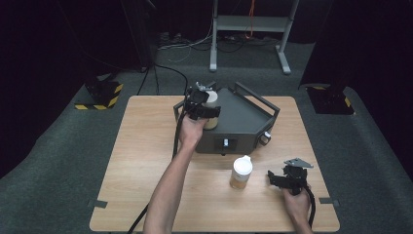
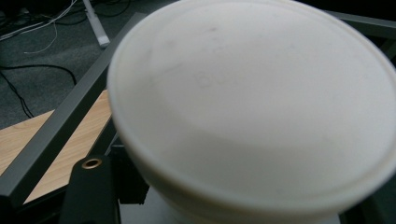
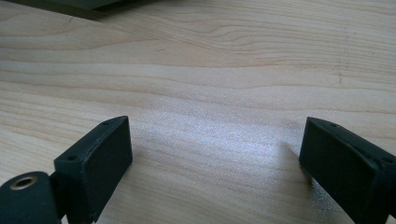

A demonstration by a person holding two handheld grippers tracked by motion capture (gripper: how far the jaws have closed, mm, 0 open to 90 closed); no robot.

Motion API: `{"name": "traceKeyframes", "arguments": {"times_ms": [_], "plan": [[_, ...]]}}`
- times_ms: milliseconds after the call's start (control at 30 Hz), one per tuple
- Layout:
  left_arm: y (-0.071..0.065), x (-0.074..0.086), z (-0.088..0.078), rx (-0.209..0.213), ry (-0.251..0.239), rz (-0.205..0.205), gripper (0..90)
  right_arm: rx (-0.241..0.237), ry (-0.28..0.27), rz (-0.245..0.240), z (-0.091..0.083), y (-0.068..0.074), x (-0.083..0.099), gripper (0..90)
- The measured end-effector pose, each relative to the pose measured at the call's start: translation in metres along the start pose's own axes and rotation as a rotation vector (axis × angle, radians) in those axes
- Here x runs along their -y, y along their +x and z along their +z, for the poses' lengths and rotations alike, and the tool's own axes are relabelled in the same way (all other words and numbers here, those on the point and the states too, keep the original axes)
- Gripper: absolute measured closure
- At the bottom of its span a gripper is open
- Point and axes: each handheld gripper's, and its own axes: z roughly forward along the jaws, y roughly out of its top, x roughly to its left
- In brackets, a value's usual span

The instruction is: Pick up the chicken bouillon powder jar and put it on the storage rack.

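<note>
Left gripper (image 1: 203, 110) clamped on white-lidded jar (image 1: 210, 105), upright at left edge of dark metal tray (image 1: 248, 119). Second jar (image 1: 241, 172) upright on table (image 1: 146, 146), just left of right gripper (image 1: 278, 179), jaws apart, empty; right hand nearer.

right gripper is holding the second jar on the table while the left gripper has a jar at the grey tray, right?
Not quite. The right gripper holds nothing: its gripper view shows open jaws over bare table, and the high view shows the second jar standing apart. The left gripper has a jar at the grey tray.
</note>
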Motion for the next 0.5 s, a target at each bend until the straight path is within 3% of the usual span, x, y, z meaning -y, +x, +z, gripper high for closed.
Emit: {"name": "traceKeyframes", "arguments": {"times_ms": [100, 200, 500], "plan": [[0.005, 0.003, -0.001, 0.018, -0.019, -0.025, 23.2, 0.000, 0.000, 0.000, 0.000, 0.000, 0.000, 8.9], [0.003, 0.006, -0.001, 0.006, -0.018, -0.018, 14.3, 0.000, 0.000, 0.001, 0.000, 0.000, 0.000, 8.9], [0.005, 0.015, -0.011, 0.020, -0.042, -0.014, 7.2, 0.000, 0.000, -0.001, 0.000, 0.000, 0.000, 8.9]]}}
